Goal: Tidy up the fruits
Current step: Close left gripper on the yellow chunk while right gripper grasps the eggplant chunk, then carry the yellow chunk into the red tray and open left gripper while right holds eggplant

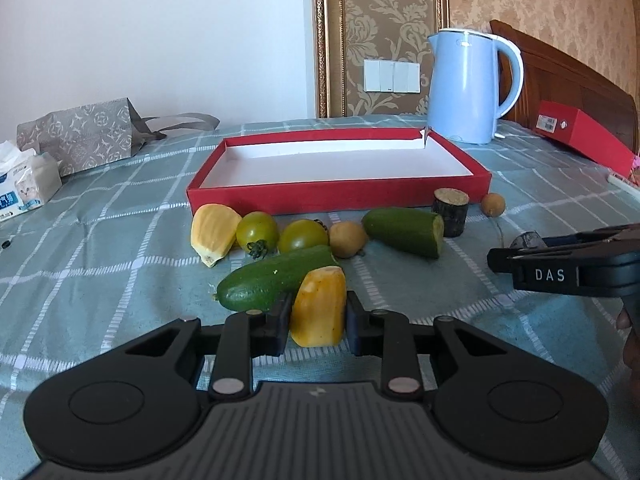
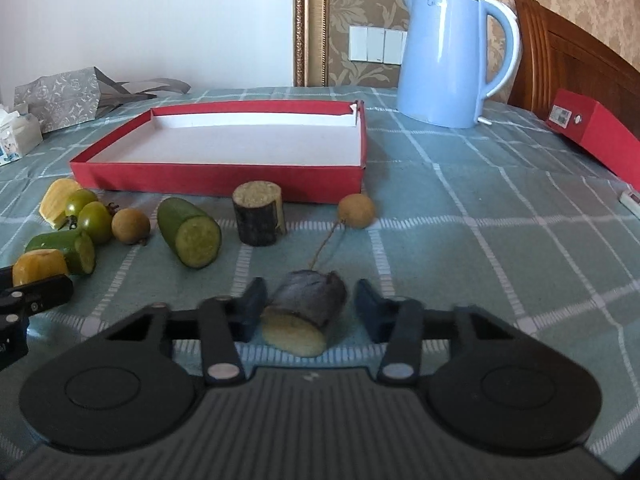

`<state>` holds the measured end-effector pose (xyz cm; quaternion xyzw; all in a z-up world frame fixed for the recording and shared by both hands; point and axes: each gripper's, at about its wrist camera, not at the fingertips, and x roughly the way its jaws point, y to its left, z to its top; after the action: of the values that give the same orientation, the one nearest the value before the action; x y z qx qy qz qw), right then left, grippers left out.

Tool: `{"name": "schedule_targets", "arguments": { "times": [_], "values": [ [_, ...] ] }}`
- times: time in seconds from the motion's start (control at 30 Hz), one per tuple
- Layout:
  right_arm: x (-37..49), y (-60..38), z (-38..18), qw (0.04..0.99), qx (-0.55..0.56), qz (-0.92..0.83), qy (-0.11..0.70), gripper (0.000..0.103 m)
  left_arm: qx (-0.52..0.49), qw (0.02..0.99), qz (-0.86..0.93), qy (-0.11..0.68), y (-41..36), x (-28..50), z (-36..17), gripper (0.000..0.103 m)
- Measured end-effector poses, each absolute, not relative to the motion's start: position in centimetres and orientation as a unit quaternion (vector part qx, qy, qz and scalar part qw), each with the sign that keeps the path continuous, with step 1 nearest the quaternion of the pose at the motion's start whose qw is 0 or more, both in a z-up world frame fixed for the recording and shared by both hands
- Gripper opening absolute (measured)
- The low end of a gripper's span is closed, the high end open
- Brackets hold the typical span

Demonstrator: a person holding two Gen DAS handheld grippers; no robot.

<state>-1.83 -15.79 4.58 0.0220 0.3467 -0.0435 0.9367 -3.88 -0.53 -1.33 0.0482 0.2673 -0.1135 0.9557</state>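
Note:
My left gripper is shut on a yellow fruit piece resting on the cloth. Beside it lie a green cucumber half, another yellow piece, two green tomatoes, a longan, a second cucumber half, a dark sugarcane stub and another longan. The empty red tray stands behind them. My right gripper is open, its fingers on either side of a dark sugarcane piece, not touching it. The right gripper also shows at the right in the left wrist view.
A blue kettle stands behind the tray's right corner. A red box leans at the far right. A patterned paper bag and a tissue pack lie at the far left. A checked green cloth covers the surface.

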Motion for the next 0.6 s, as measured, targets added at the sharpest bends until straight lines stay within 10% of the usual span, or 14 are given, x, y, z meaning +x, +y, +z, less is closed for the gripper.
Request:
{"name": "schedule_targets", "arguments": {
  "times": [0.6],
  "values": [
    [-2.7,-15.4,6.0,0.953,0.007,-0.031,0.301,0.040,0.009,0.966,-0.113,0.234,3.2,-3.9,1.0,0.025]
  ]
}}
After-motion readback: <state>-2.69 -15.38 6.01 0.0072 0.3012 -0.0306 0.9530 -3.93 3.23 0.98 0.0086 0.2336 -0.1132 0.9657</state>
